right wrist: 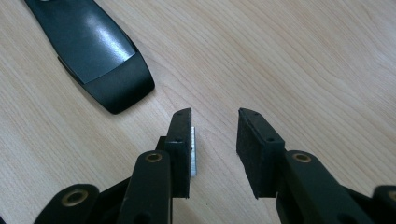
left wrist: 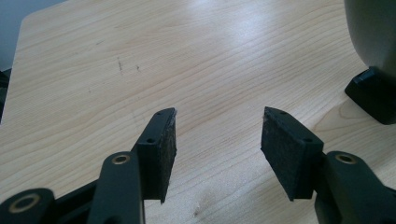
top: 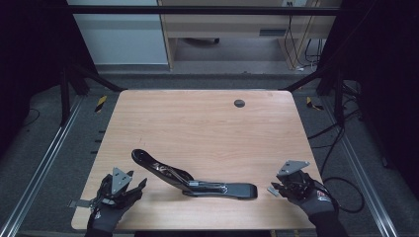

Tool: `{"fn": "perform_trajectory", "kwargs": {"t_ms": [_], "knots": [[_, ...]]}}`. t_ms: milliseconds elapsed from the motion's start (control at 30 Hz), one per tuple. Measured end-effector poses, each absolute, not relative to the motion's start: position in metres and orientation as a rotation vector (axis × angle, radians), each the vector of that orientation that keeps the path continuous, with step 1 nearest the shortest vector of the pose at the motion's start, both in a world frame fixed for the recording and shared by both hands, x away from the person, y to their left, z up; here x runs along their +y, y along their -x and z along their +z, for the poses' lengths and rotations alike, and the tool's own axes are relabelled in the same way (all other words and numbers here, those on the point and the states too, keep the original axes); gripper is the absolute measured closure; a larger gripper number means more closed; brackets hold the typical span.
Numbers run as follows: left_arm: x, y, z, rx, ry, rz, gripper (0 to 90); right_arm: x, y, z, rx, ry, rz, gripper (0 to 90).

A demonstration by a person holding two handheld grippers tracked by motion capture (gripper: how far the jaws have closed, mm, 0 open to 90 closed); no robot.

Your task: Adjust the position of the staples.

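Both grippers are down near the front edge of the table (top: 207, 118), one at each front corner, with jaws spread and nothing between them. Count: two grippers, one black stapler, one small metal piece.

Black stapler (top: 192, 180): one, lying near the front edge, roughly midway between the grippers. It is opened out long, one arm running toward the front left, the other flat toward the right. In the right gripper view its rounded glossy end (right wrist: 100, 60) lies on the wood at upper left, apart from the jaws.

Small metal piece (top: 273, 189): one, silvery, flat on the table just beside the right gripper. In the right gripper view it (right wrist: 193, 151) sits against the outer side of that view's left jaw; whether it truly touches the pad cannot be told.

Right gripper (right wrist: 215, 149): moderately open, gap bare, wood showing between the pads.

Left gripper (left wrist: 217, 149): open wider, gap bare. A black foot and a pale curved body show at that view's right edge, well clear of the jaws.
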State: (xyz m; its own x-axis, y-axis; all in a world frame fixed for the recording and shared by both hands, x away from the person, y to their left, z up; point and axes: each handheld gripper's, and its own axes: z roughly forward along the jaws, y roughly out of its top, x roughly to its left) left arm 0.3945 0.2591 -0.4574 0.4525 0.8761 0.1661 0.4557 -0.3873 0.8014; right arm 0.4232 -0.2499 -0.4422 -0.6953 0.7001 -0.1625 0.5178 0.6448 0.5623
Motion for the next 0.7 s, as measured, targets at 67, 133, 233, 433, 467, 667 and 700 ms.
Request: {"fn": "perform_trajectory", "kwargs": {"t_ms": [67, 133, 233, 433, 467, 667, 700], "knots": [[0.2591, -0.3945, -0.4575, 1.110, -2.012, 0.777, 44.6, -0.2507, -0.4240, -0.4409, 2.493, -0.975, 0.690, 62.6], [0.2591, -0.3946, -0.4575, 1.110, -2.013, 0.778, 44.6, -0.2509, -0.4245, -0.4411, 2.487, -0.985, 0.689, 59.6], [0.2590, -0.3946, -0.4575, 1.109, -2.014, 0.778, 44.6, -0.2497, -0.4248, -0.4421, 2.481, -1.008, 0.657, 50.3], [0.2591, -0.3947, -0.4576, 1.109, -2.016, 0.777, 44.7, -0.2479, -0.4267, -0.4452, 2.468, -1.026, 0.602, 38.2], [0.2590, -0.3947, -0.4576, 1.108, -2.016, 0.777, 44.7, -0.2480, -0.4269, -0.4455, 2.467, -1.031, 0.595, 38.2], [0.2586, -0.3949, -0.4577, 1.107, -2.018, 0.775, 44.7, -0.2491, -0.4269, -0.4441, 2.484, -1.026, 0.615, 44.5], [0.2586, -0.3949, -0.4577, 1.106, -2.019, 0.775, 44.7, -0.2480, -0.4263, -0.4436, 2.487, -1.038, 0.618, 45.5]]}}
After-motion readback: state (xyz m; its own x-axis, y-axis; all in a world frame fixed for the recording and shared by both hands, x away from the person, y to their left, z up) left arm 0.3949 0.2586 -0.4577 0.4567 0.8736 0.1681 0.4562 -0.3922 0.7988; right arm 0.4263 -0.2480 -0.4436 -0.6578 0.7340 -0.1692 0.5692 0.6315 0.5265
